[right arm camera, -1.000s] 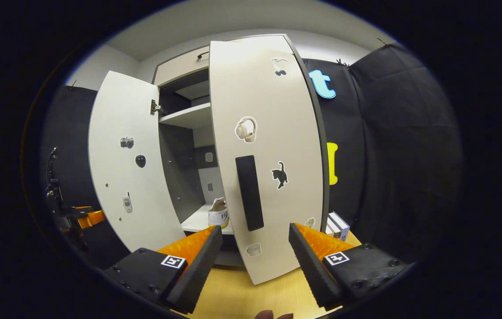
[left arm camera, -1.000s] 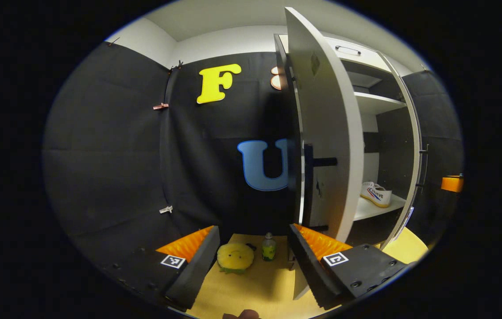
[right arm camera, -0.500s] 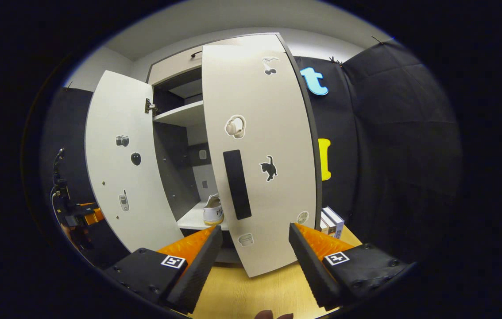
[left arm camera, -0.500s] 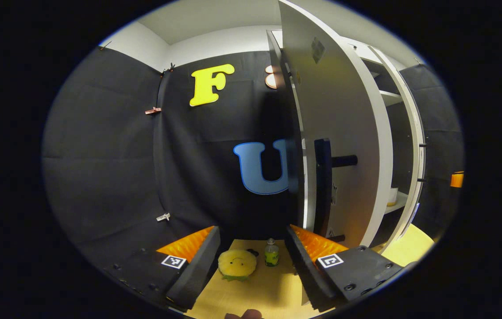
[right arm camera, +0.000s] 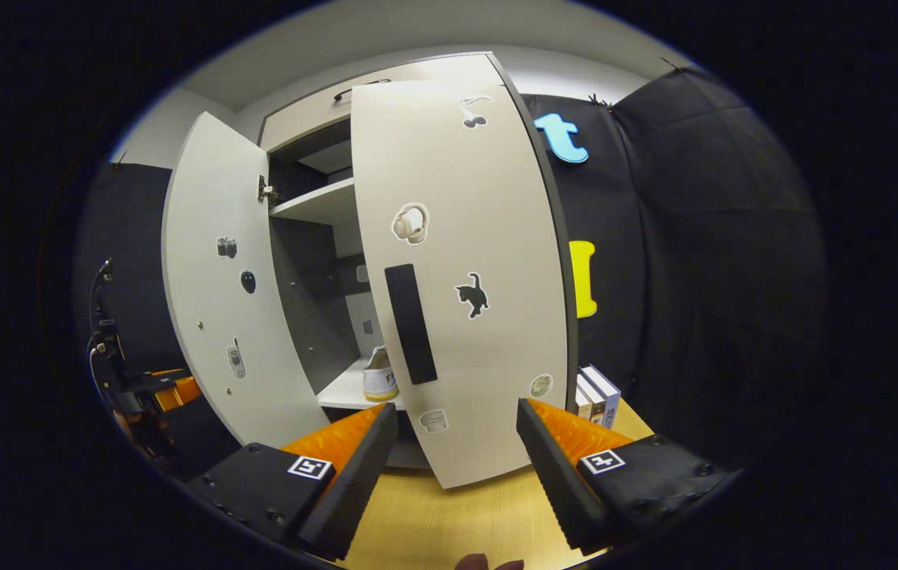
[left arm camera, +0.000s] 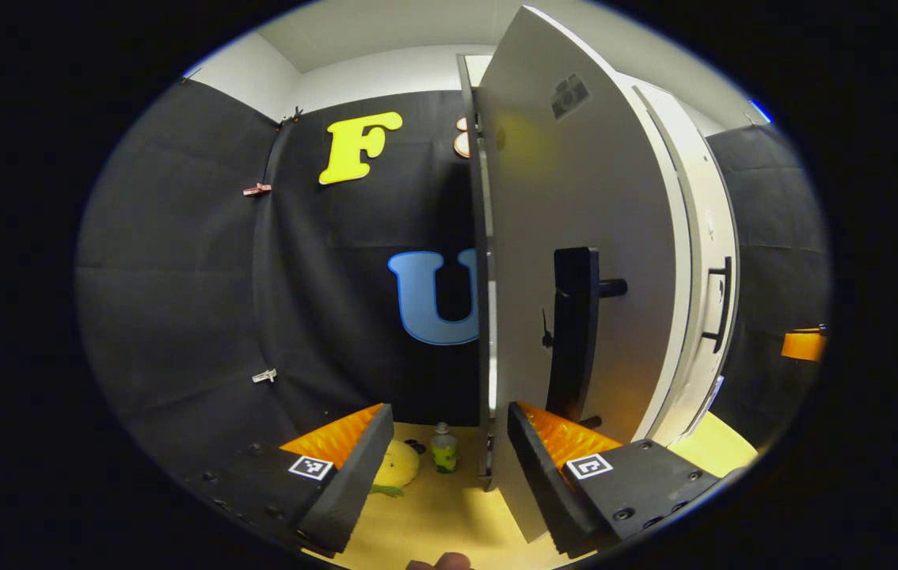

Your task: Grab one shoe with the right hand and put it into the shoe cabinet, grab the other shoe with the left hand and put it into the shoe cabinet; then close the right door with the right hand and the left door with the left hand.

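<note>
Left gripper [left arm camera: 443, 467]: fingers standing spread, gripping nothing; the white left door's [left arm camera: 584, 237] edge is rising just above its right finger
Right gripper [right arm camera: 455, 467]: fingers standing apart, empty; the white sticker-covered right door [right arm camera: 488, 237] with black bar handle [right arm camera: 411, 324] is facing it, between the fingers
White sneaker [right arm camera: 380, 378]: sitting on the cabinet shelf [right arm camera: 342, 393], above the left finger
Yellow plush toy [left arm camera: 400, 465]: lying beside a small bottle [left arm camera: 442, 448] between the left gripper's fingers

Recording booth, black cloth wall [left arm camera: 180, 277], shoe cabinet [right arm camera: 314, 210]
</note>
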